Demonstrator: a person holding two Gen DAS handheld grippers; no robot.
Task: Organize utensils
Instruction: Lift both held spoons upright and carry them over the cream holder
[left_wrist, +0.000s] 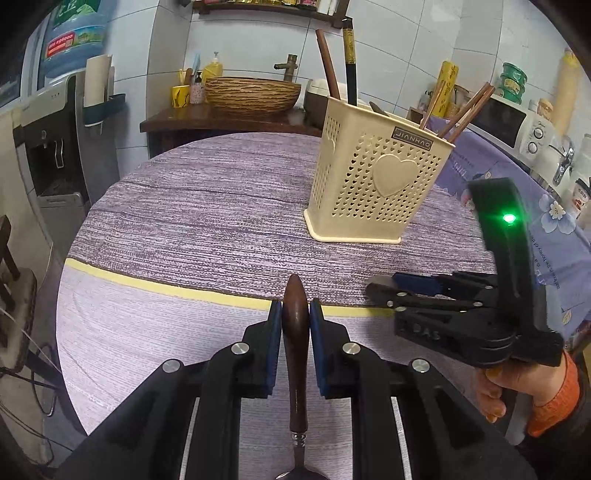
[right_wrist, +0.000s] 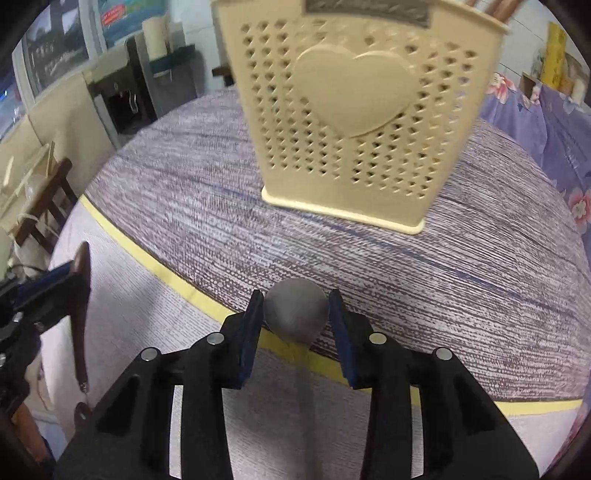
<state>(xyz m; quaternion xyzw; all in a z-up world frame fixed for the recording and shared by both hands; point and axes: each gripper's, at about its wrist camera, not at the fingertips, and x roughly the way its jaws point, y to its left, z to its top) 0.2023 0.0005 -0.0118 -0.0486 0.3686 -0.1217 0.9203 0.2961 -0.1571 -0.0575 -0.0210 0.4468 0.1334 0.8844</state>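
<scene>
Wooden-handled spoon (left_wrist: 295, 332) sits clamped in my left tool (left_wrist: 295, 325), handle forward, bowl trailing, ready for the cream holder (left_wrist: 376, 173) upright on the surface (left_wrist: 207, 206). My right tool (right_wrist: 296, 314) pinches a grey rounded piece (right_wrist: 296, 314) near the holder's base.

The left wrist camera looks along the counter (left_wrist: 207, 206) toward the holder (left_wrist: 373, 177); the right wrist camera faces it (right_wrist: 354, 110) very near.
</scene>
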